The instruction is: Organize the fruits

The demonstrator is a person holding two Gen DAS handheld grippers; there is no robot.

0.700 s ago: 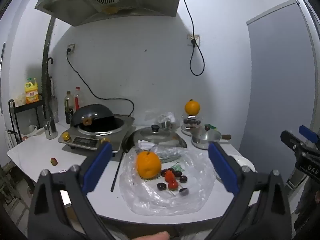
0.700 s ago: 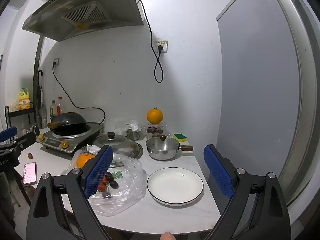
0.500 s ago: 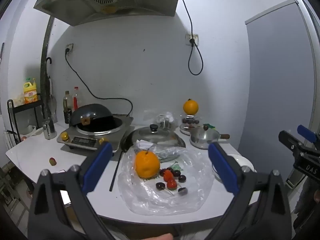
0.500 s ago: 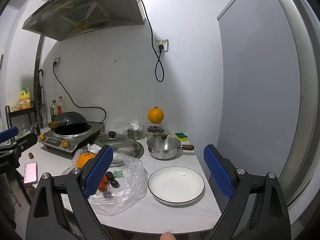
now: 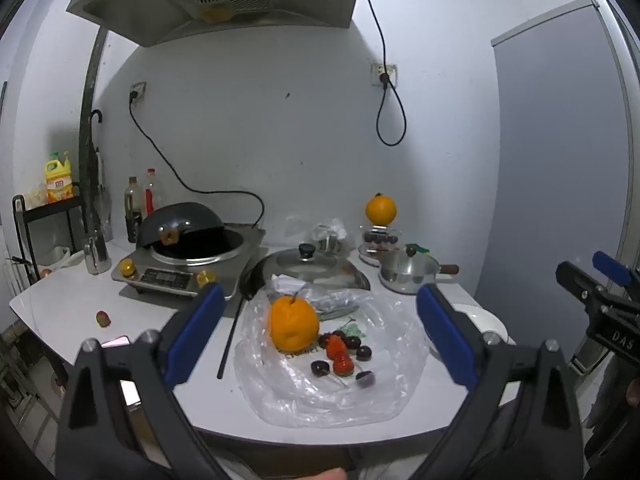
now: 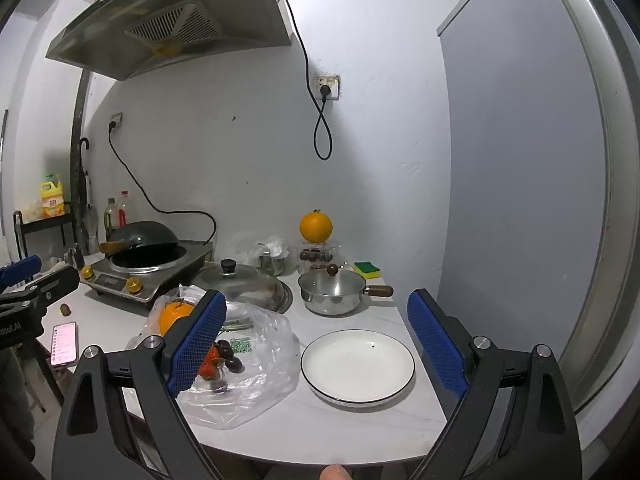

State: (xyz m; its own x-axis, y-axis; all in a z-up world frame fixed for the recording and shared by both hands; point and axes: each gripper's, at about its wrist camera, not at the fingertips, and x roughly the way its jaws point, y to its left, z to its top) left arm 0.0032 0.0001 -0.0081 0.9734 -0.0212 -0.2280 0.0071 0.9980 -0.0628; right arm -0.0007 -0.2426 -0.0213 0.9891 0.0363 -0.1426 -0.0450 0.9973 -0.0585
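Note:
An orange lies on a clear plastic bag near the counter's front, with red strawberries and dark cherries beside it. The orange also shows in the right wrist view, partly behind a finger. An empty white plate sits right of the bag. My left gripper is open and empty, held back from the bag. My right gripper is open and empty, facing the plate. A second orange sits on a glass container at the back.
An induction cooker with a black wok stands at the left. A glass lid and a steel saucepan lie behind the bag. A phone and one small fruit lie at the counter's left.
Both views have shifted only slightly. Both grippers stay open and empty and nothing on the counter has moved.

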